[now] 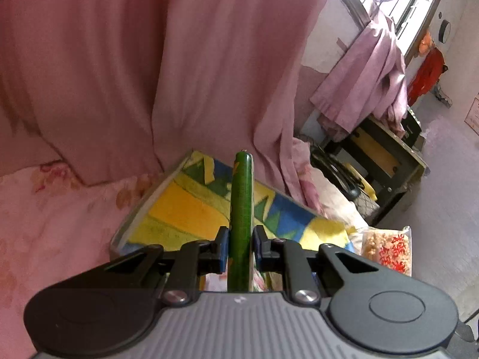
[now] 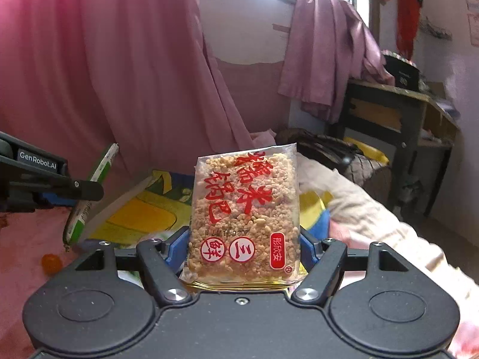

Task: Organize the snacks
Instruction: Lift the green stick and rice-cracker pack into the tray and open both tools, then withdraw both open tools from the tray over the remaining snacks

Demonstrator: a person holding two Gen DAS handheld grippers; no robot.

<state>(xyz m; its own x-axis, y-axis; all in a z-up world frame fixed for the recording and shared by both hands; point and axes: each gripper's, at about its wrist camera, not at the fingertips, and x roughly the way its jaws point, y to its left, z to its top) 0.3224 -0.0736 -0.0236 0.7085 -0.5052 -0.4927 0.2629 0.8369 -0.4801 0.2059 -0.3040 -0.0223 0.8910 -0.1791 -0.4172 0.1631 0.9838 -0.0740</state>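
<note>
Am gripping green sausage stick [image 1: 240, 209] in left tool [image 1: 240, 246], pads clamping tight. Right tool [image 2: 244, 246] squeezing rice cracker packet [image 2: 245, 215] upright above colorful box [image 2: 140, 218].

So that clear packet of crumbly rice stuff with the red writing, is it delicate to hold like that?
Probably. The rice cracker packet shows a block of loosely clumped puffed grains, so a hard squeeze from the right gripper might crumble it. It stands upright unsupported, suggesting stiffness. The glossy clear wrapper looks slippery, and it likely weighs little.
</note>
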